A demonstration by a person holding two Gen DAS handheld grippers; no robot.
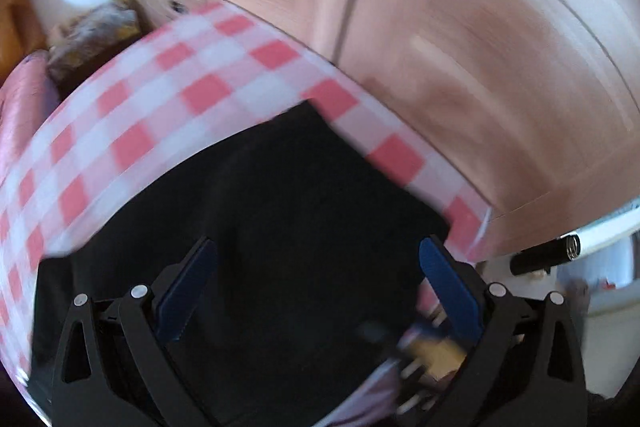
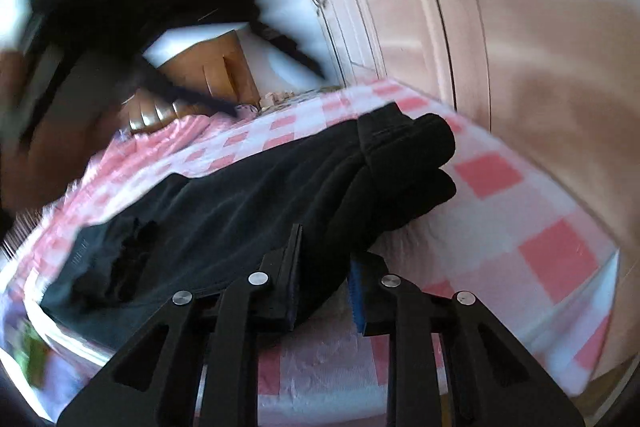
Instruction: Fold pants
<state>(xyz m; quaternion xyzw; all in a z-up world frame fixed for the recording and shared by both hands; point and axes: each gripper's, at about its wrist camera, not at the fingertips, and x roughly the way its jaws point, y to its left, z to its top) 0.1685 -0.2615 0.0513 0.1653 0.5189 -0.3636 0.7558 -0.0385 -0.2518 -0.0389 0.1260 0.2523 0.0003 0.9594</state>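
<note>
- On the pink-and-white checked cloth (image 2: 532,211) we see the black pants (image 2: 248,203) lying spread out, with one end folded into a thick roll near the far edge.
- Our right gripper (image 2: 326,259) is closed on an edge of the pants; the dark fabric fills the narrow gap between its fingers (image 2: 294,267), and the blue pad of the other finger presses against the cloth from the right.
- From the left wrist view, the pants (image 1: 288,211) appear as a broad dark sheet over the checked cloth (image 1: 132,115), directly below the camera.
- Our left gripper (image 1: 318,255) stands wide apart above the pants, its blue pads (image 1: 448,283) well separated and nothing between them.
- Behind the table we see pale pink cabinet doors (image 1: 460,39), heavily blurred.
- At the upper left of the right wrist view a dark blurred shape crosses the frame; we cannot tell what it is.
- A black cylindrical object (image 1: 548,253) lies at the right edge of the left wrist view, beside a white surface.
</note>
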